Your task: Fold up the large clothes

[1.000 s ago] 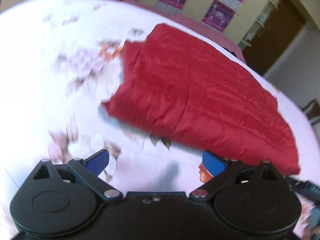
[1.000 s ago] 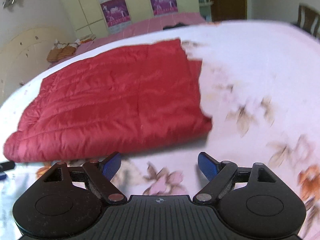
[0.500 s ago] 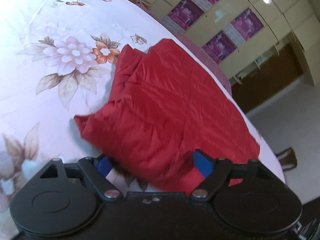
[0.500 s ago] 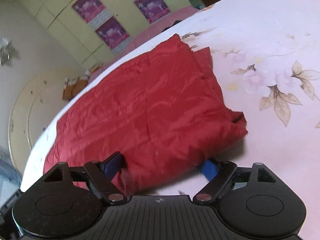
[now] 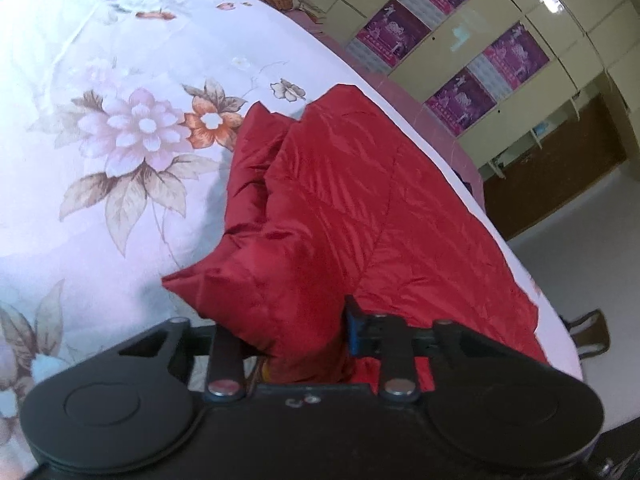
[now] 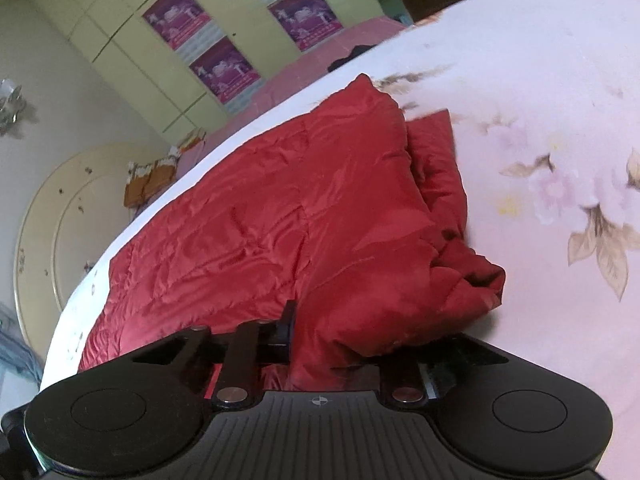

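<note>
Closing both grippers, left [image 5: 294, 332] and right [image 6: 332, 336], we now pinch the previously untouched red quilt [image 5: 360, 200], ready to fold.

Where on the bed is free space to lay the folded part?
The floral white bedsheet is bare beside the red quilted garment, toward its flower prints. The near edge is crowded: both tools are closing on the garment there.

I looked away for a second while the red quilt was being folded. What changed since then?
Both grippers moved in from the bare sheet to the quilt's near edge. The left gripper and right gripper, wide open before, are closing with red fabric bunched between their fingers. The quilt lies folded on the floral sheet as before.
</note>
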`<state>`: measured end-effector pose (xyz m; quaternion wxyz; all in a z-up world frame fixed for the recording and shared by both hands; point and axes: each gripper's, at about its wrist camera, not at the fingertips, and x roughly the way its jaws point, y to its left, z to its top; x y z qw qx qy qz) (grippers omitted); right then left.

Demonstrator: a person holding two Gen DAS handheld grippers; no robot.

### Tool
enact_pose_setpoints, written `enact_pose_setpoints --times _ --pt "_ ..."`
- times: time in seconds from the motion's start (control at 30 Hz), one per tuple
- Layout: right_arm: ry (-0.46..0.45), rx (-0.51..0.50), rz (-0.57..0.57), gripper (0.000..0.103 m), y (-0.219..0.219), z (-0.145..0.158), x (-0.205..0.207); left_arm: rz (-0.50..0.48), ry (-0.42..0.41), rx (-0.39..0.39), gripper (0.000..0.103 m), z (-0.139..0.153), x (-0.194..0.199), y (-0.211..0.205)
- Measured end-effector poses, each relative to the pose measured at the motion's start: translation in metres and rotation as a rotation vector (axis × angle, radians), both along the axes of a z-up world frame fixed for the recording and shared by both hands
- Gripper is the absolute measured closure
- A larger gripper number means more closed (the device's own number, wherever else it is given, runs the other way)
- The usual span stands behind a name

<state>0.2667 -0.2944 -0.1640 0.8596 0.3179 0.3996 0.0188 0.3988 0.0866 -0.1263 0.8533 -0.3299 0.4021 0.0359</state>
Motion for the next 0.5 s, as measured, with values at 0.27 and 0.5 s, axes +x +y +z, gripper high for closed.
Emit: enact_pose_setpoints --times 0.27,0.5 --pt "-0.001 -0.028 0.038 0.085 0.003 0.020 -0.035 -0.056 0.017 0.094 0.079 0.016 -0.038 -0.008" --pt "0.022 -0.042 0.058 0.085 0.006 0.025 -0.078 -0.116 0.025 0.127 0.079 0.025 -0.103 -0.007"
